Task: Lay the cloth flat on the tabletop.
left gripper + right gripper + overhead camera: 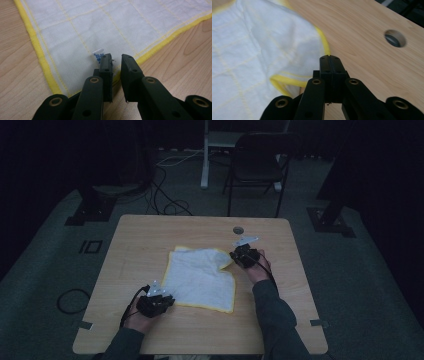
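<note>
Surface: a light wood-grain counter (150, 330) with rounded corners, standing on a grey carpeted floor (45, 270) in a dim room. A round cable hole (238, 229) sits near the far edge of the counter.

Item: a white square cloth with yellow hem and faint yellow grid stitching (200, 280) lies near the middle of the counter, mostly flat. Its far right corner is folded over toward the centre and raised. A small white tag with blue print (98, 53) lies on the cloth near the near left corner.

Left gripper (156, 301): at the near left corner of the cloth, held in the person's left hand. In the left gripper view its fingers (106, 68) stand a narrow gap apart over the yellow hem; the cloth corner lies under and between them, but no pinch on it can be confirmed.

Right gripper (244, 255): at the far right of the cloth, beside the folded corner. In the right gripper view its fingers (329, 66) are fully together, and the yellow hem runs right up to their tips; the fabric appears drawn up to them, consistent with a grip on the edge.

Room: a dark folding chair (257, 165) stands beyond the counter, beside a white post (205, 155). Black cables (165, 200) trail on the floor, and dark stand bases (92, 207) sit at both sides.
</note>
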`<state>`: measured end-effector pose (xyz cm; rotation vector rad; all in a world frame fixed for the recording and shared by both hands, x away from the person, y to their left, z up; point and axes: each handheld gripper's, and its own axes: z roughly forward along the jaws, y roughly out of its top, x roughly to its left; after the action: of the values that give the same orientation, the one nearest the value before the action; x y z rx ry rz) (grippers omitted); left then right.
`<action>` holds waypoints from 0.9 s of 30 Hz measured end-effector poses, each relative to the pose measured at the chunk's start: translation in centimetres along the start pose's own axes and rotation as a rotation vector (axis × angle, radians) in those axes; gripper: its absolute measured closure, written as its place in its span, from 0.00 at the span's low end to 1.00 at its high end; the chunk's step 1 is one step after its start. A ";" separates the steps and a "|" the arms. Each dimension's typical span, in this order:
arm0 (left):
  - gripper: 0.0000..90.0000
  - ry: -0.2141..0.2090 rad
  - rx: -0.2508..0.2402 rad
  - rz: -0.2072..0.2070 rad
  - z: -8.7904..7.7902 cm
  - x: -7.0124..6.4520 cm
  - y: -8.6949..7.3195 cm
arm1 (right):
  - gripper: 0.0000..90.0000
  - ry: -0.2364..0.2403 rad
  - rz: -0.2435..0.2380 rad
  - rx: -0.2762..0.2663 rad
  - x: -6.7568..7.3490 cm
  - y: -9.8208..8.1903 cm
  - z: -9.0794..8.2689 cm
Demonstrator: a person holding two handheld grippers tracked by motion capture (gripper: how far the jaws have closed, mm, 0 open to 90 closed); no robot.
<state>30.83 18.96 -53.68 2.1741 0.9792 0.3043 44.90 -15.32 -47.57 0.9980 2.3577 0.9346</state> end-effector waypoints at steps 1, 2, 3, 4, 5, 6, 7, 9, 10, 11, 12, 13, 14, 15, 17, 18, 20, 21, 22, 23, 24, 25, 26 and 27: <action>0.89 0.000 0.000 0.000 0.0 0.0 0.0 | 1.00 0.000 0.000 0.000 0.0 0.0 0.0; 0.89 0.001 0.000 0.001 0.0 0.0 0.0 | 1.00 -0.014 0.004 0.011 -0.6 -0.1 -0.1; 0.89 0.001 0.000 0.001 0.0 0.0 0.0 | 1.00 -0.020 0.006 0.016 -0.9 -0.1 -0.1; 0.89 0.001 0.001 -0.002 0.0 0.0 0.0 | 1.00 -0.029 0.006 0.019 -1.2 -0.1 -0.2; 0.89 0.002 0.001 -0.001 0.0 -0.1 0.0 | 1.00 -0.034 0.008 0.017 -1.5 -0.2 -0.2; 0.89 0.003 0.001 -0.002 0.0 -0.1 0.0 | 1.00 -0.037 0.019 0.021 -1.8 -0.2 -0.3; 0.89 0.003 0.001 -0.002 0.0 -0.1 0.0 | 1.00 -0.037 0.019 0.021 -1.8 -0.2 -0.3; 0.89 0.002 0.002 -0.001 -0.1 -0.1 -0.1 | 1.00 -0.053 0.031 0.027 -2.6 -0.5 -0.4; 0.89 0.001 0.001 -0.004 -0.1 -0.1 -0.1 | 1.00 -0.061 0.037 0.031 -2.8 -0.6 -0.4; 0.89 0.001 0.001 -0.004 -0.1 -0.1 -0.1 | 1.00 -0.061 0.037 0.031 -2.8 -0.6 -0.4; 0.89 0.006 0.002 -0.001 -0.1 -0.2 -0.1 | 1.00 -0.069 0.049 0.037 -3.3 -0.7 -0.4; 0.89 0.008 0.002 0.000 -0.1 -0.2 -0.1 | 0.99 -0.072 0.051 0.044 -3.4 -0.8 -0.5; 0.88 0.011 0.002 0.002 -0.1 -0.2 -0.1 | 0.96 -0.076 0.052 0.049 -3.4 -0.8 -0.5; 0.88 0.013 0.002 0.002 -0.1 -0.3 -0.1 | 0.91 -0.081 0.044 0.052 -3.3 -0.8 -0.6; 0.88 0.013 0.001 0.001 -0.1 -0.3 -0.1 | 0.83 -0.097 0.036 0.046 -3.0 -0.6 -1.0; 0.88 0.013 0.001 0.000 -0.1 -0.3 -0.1 | 0.81 -0.101 0.033 0.039 -2.7 -0.6 -1.2; 0.88 0.013 0.001 -0.002 -0.1 -0.3 -0.1 | 0.76 -0.083 0.031 0.025 -2.1 -0.6 -1.6; 0.88 0.012 0.001 -0.003 -0.1 -0.3 -0.1 | 0.75 -0.065 0.028 0.018 -1.6 -0.7 -1.9; 0.88 0.012 0.000 -0.005 -0.1 -0.4 -0.1 | 0.75 -0.043 0.034 0.007 -1.1 -0.9 -2.0; 0.88 0.012 0.000 -0.005 -0.1 -0.4 -0.1 | 0.75 -0.043 0.034 0.007 -1.1 -0.9 -2.0; 0.88 0.011 0.001 -0.005 -0.1 -0.5 -0.1 | 0.74 -0.024 0.025 0.003 -0.5 -1.1 -2.1; 0.88 0.008 0.000 -0.006 -0.1 -0.6 -0.2 | 0.73 -0.016 0.018 0.007 0.5 -1.7 -2.1; 0.88 0.007 0.001 -0.003 -0.1 -0.6 -0.2 | 0.72 0.009 0.009 0.013 1.5 -2.3 -2.0; 0.87 0.006 0.000 -0.001 -0.1 -0.7 -0.2 | 0.72 0.020 0.008 0.015 2.2 -2.7 -1.9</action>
<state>30.17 18.60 -53.68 2.1737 0.9839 0.3102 41.09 -15.92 -48.39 1.0084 2.3822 0.9355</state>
